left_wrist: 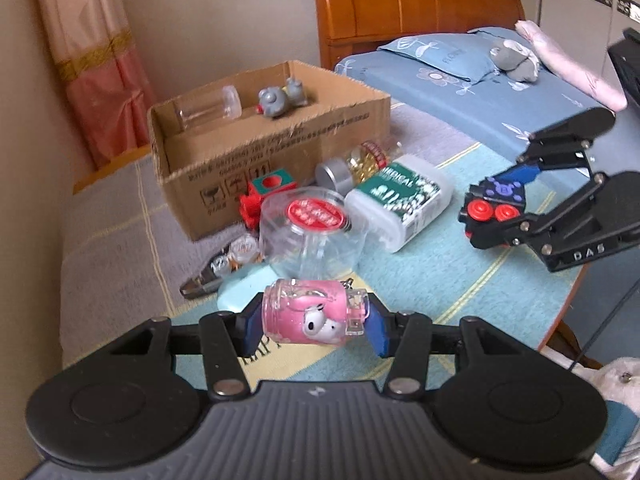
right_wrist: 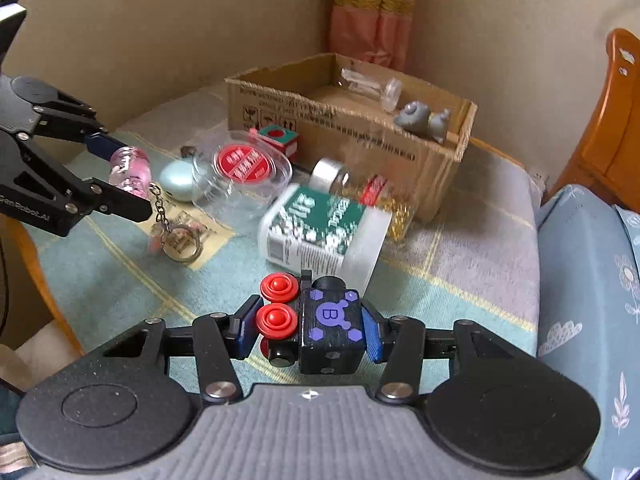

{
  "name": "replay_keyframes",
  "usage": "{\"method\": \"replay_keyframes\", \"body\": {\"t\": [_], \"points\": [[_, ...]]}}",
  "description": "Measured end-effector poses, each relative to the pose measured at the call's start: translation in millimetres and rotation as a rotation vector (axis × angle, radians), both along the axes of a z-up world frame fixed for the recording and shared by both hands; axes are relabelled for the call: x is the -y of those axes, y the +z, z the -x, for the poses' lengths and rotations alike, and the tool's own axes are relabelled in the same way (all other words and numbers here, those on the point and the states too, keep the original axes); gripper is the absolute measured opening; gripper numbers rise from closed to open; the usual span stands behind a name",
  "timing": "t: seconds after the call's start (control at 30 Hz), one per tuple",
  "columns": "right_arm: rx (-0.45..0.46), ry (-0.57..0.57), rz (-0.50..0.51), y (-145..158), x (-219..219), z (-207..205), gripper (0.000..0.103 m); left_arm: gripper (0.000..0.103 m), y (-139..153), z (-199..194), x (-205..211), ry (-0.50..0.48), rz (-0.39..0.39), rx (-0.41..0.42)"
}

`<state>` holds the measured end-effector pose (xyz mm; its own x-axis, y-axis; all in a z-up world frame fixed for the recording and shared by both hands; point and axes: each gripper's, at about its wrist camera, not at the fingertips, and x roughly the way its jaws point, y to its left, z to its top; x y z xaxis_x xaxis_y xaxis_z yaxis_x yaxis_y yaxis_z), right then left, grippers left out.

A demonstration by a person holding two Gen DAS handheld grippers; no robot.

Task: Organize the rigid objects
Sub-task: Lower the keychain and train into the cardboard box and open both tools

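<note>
My left gripper [left_wrist: 312,320] is shut on a small pink jar keychain [left_wrist: 310,312], held above the table; it also shows in the right wrist view [right_wrist: 130,172] with its chain and ring [right_wrist: 180,240] hanging down. My right gripper [right_wrist: 308,326] is shut on a black toy block with red wheels and a purple "B" [right_wrist: 320,320], also in the left wrist view [left_wrist: 494,204]. A cardboard box [left_wrist: 280,148] at the back holds a clear bottle [left_wrist: 208,108] and a grey figurine [left_wrist: 280,98].
On the table lie a clear tub with a red lid [left_wrist: 312,232], a white bottle with a green label [left_wrist: 400,200], a silver-capped jar of gold beads [left_wrist: 352,168], a red-green cube [left_wrist: 272,186], a pale blue egg [right_wrist: 176,180]. A bed [left_wrist: 480,80] stands right.
</note>
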<state>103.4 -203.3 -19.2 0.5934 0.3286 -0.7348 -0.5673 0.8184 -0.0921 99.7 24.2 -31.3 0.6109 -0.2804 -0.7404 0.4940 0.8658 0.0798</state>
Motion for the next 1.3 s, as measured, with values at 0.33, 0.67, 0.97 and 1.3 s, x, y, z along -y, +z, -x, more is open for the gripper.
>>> {"method": "replay_keyframes", "body": {"t": [0.33,0.67,0.97,1.3], "points": [[0.090,0.046,-0.042,48,4,-12,0.055,0.050,47,-11,3,-0.023,0.042,0.040],[0.168,0.029,-0.070,90,2,-62,0.055,0.050,106,-65,6,-0.043,0.058,0.114],[0.169,-0.016,-0.094,104,-6,-113,0.055,0.050,104,-141,8,0.012,0.013,0.109],[0.131,-0.054,-0.089,98,-8,-149,0.055,0.050,64,-176,-2,0.062,-0.001,0.014]]}}
